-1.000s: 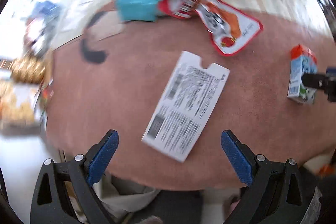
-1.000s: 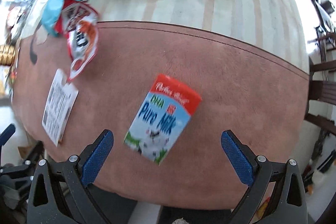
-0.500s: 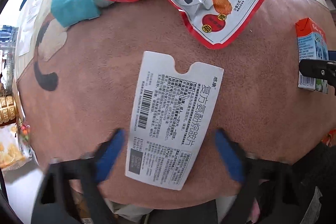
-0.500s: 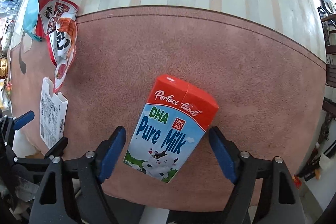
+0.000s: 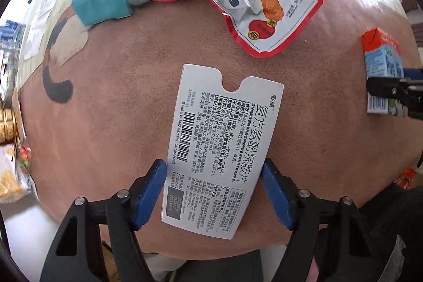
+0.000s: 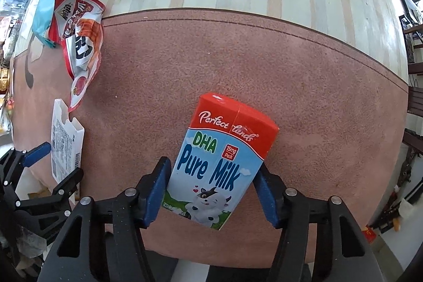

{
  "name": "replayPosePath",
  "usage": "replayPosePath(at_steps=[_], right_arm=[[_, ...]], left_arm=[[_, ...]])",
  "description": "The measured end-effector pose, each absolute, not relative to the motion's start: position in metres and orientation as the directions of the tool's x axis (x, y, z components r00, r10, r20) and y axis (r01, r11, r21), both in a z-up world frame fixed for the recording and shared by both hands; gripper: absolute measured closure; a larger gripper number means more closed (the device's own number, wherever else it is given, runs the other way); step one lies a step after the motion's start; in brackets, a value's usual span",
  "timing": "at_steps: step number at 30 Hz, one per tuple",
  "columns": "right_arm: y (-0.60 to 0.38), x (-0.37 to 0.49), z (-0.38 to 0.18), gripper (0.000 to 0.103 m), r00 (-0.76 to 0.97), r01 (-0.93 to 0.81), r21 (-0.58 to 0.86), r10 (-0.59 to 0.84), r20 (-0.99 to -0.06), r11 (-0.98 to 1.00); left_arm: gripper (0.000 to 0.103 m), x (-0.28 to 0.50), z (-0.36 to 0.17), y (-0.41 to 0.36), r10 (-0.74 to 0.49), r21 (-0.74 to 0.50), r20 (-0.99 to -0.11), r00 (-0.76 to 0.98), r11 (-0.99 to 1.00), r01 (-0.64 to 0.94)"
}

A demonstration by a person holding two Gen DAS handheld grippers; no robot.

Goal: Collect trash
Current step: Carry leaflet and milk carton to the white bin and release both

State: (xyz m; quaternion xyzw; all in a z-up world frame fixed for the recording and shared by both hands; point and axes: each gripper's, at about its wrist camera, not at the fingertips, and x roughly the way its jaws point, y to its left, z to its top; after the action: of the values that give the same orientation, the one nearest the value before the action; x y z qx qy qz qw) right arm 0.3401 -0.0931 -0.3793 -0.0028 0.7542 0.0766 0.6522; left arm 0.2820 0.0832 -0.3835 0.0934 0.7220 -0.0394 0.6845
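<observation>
Two hand-held grippers come down together on litter lying flat on a pink mat (image 6: 264,65): the left gripper (image 5: 214,186) has just been closing on a white medicine box (image 5: 219,139), the right gripper (image 6: 212,192) on a milk carton (image 6: 222,163), each set between blue pads that look just about touching. The box's near end overhangs the mat's near edge. A red snack wrapper (image 5: 253,4) lies farther off; bare mat lies beyond the carton.

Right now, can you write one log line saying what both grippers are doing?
left gripper: closing around white box | right gripper: closing around milk carton | both lie on brown mat
</observation>
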Motion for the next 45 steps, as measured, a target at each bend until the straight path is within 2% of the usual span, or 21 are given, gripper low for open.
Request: replayPosePath(at_steps=[14, 21, 27, 32, 37, 42, 45], right_arm=[[-0.065, 0.311, -0.322, 0.041, -0.1, -0.237, 0.165, 0.145, -0.984, 0.957], [-0.017, 0.277, -0.298, 0.041, -0.101, -0.397, 0.188, 0.161, -0.982, 0.898], [0.037, 0.214, -0.298, 0.042, -0.148, -0.559, 0.215, 0.159, -0.976, 0.801], [0.083, 0.14, -0.318, 0.042, -0.193, -0.695, 0.231, 0.132, -0.972, 0.682], [0.113, 0.069, -0.369, 0.042, -0.217, -0.783, 0.218, 0.073, -0.973, 0.583], [0.124, 0.011, -0.452, 0.042, -0.235, -0.83, 0.205, 0.009, -0.972, 0.518], [0.131, -0.013, -0.525, 0.042, -0.235, -0.848, 0.182, -0.045, -0.971, 0.497]], left_arm=[[0.032, 0.217, -0.301, 0.124, 0.0, -0.019, -0.995, 0.104, 0.983, -0.184], [0.032, 0.135, -0.263, 0.16, 0.005, -0.092, -0.977, 0.214, 0.893, -0.44], [0.032, 0.056, -0.266, 0.186, 0.043, -0.131, -0.967, 0.249, 0.757, -0.64], [0.032, -0.018, -0.299, 0.202, 0.039, -0.151, -0.973, 0.226, 0.633, -0.759], [0.032, -0.092, -0.361, 0.214, -0.022, -0.206, -0.975, 0.223, 0.482, -0.852], [0.032, -0.147, -0.458, 0.222, -0.104, -0.267, -0.964, 0.246, 0.317, -0.91], [0.032, -0.171, -0.527, 0.224, -0.17, -0.303, -0.947, 0.271, 0.211, -0.929]])
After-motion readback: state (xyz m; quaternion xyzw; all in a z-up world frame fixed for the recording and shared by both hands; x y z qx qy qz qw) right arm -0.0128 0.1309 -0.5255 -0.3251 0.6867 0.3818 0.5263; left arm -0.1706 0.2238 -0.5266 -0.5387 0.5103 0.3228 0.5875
